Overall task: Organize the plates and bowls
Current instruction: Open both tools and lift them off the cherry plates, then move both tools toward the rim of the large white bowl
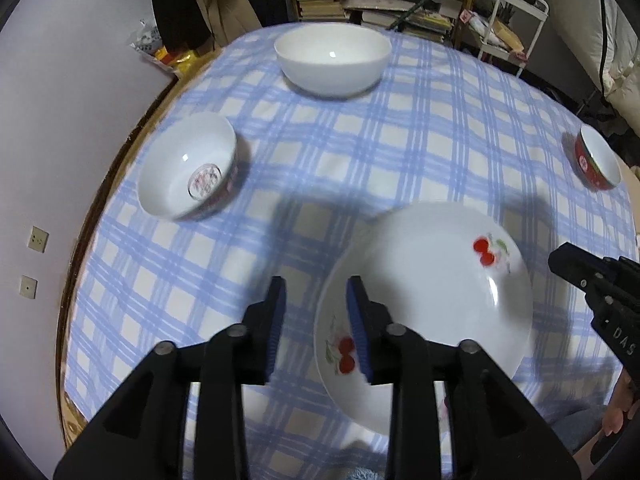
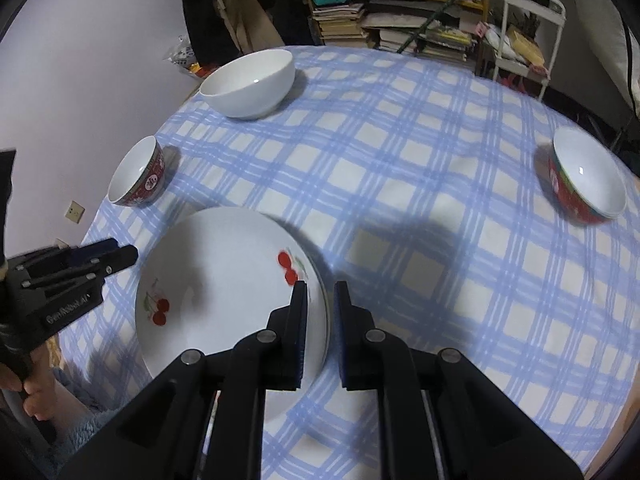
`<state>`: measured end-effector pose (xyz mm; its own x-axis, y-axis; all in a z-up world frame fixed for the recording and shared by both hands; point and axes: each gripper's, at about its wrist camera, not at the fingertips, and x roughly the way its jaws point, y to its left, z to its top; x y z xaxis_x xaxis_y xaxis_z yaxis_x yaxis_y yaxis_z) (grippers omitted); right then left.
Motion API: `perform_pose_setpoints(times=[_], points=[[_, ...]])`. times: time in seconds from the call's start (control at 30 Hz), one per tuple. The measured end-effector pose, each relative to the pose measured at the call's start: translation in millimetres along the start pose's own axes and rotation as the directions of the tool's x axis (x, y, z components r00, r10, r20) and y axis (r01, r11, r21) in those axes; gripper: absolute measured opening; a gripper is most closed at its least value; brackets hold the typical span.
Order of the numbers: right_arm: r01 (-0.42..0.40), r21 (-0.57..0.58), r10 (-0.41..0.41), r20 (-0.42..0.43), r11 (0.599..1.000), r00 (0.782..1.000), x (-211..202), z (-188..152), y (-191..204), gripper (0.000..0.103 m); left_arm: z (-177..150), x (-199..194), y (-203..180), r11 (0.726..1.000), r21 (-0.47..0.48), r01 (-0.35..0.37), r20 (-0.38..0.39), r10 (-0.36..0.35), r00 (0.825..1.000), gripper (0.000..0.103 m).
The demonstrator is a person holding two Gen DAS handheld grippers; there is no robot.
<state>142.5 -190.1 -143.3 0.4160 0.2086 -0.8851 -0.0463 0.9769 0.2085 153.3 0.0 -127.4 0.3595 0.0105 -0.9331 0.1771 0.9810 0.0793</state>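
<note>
Left wrist view. Round table under a blue-and-cream checked cloth (image 1: 400,152). Left gripper (image 1: 316,320): fingers apart, blue pads facing each other, nothing between them but cloth; the plate's near-left rim lies just beyond the right-hand pad, and whether pad and rim touch cannot be told. Cherry plate (image 1: 432,304): white, round, shallow, lying face up on the cloth near the front edge; no long axis; one cherry motif at its far right, another at its near left. Plain white bowl (image 1: 332,60): upright, far centre. Patterned bowl (image 1: 188,168): upright, mouth up, left edge of table, printed medallion inside the base. Red bowl (image 1: 598,164): upright, far right edge. Right gripper (image 1: 576,272): black tip entering from the right, just beside the plate's right rim.

Right wrist view. Right gripper (image 2: 320,320): pads clamped on the plate's right rim, one inside, one outside. Cherry plate (image 2: 228,292): lower left of centre; the rim shows doubled edges, possibly a stack. Plain white bowl (image 2: 250,82), patterned bowl (image 2: 138,172) and red bowl (image 2: 586,176): all upright, well apart. Left gripper (image 2: 120,258): at the plate's left, held by a hand (image 2: 24,364).
</note>
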Motion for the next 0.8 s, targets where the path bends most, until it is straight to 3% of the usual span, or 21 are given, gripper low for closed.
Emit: perform_pose_setpoints(times=[0.07,0.13,0.33,0.43,0.47,0.6,0.8], points=[[0.016,-0.012,-0.016,-0.002,1.0,1.0,0.1,8.8,3.5,0.025,13.1,-7.1,4.7,1.0,0.001,-0.007,0.026,0.007,1.0,0.044],[0.025,-0.032,-0.025,0.003,0.999,1.0,-0.8,21.7,7.9,0.048,24.2,-14.3,9.7,1.0,-0.002,-0.012,0.052,0.012,0.999,0.047],[0.015,-0.046,-0.012,0.077,0.999,0.997,-7.4,61.6,17.2,0.075,67.2,-20.7,26.3,1.0,-0.025,0.005,0.103,-0.003,0.995,0.053],[0.018,-0.06,-0.011,0.12,0.998,0.993,-5.8,85.9,22.6,0.084,87.5,-14.2,29.0,1.0,-0.01,-0.007,0.115,0.008,0.993,0.059],[0.021,-0.066,-0.012,0.132,0.998,0.991,-2.8,96.8,24.8,0.084,93.8,-11.3,29.8,1.0,-0.007,-0.005,0.115,0.006,0.993,0.064],[0.011,-0.091,0.002,0.136,0.996,0.991,11.8,127.9,33.8,0.086,120.0,3.6,33.9,1.0,0.007,0.006,0.131,-0.007,0.991,0.067],[0.029,-0.107,-0.015,0.13,0.994,0.991,39.5,167.6,44.6,0.097,154.4,39.2,49.2,0.998,-0.052,0.022,0.086,-0.017,0.996,0.078]])
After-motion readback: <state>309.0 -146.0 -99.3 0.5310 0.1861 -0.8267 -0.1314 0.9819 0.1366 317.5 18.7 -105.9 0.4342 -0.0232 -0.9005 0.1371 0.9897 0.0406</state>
